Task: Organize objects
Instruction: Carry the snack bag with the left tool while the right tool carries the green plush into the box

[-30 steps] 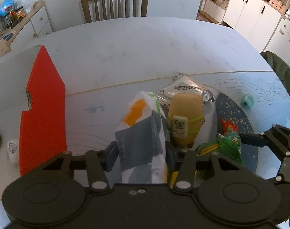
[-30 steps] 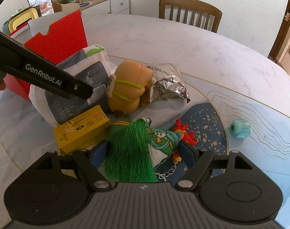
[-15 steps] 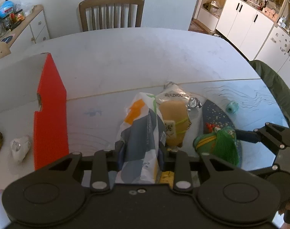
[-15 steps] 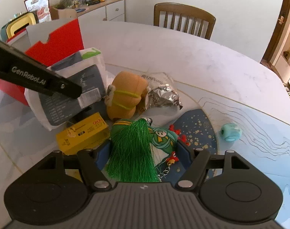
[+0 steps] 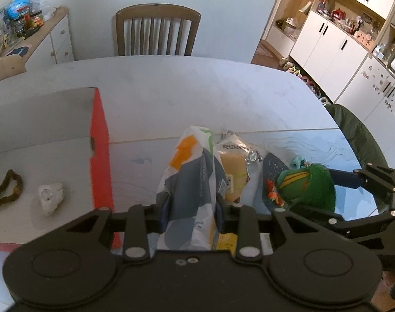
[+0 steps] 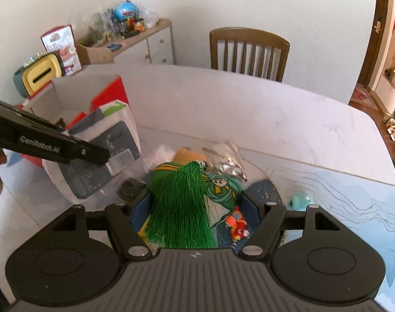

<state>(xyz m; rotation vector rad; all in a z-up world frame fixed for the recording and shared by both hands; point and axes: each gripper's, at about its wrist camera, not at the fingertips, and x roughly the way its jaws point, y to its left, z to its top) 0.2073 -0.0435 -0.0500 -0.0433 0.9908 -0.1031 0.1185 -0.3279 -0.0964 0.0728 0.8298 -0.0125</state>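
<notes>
The left gripper pinches a white snack pouch printed in orange, grey and green, its blue pads pressed into the pouch's sides; a second ago the jaws were wider, and the pouch sat lower among the pile. The right gripper is clamped on a green tasselled plush charm, whose little red-and-orange pendant dangles free, and it too has tightened and risen since then. Both items now hang clear of the table, so both pickups look secure and the next step is probably carrying them over to the red box, which stands open to the left and already holds a dark hair tie and a small white trinket. Left behind on the table are a tan plush, a crumpled silver foil packet, a corner of a yellow carton, a dark speckled mat and a small teal bead. The pale marble table stretches back to a wooden chair, with a cluttered sideboard on one side and white cabinets on the other.
</notes>
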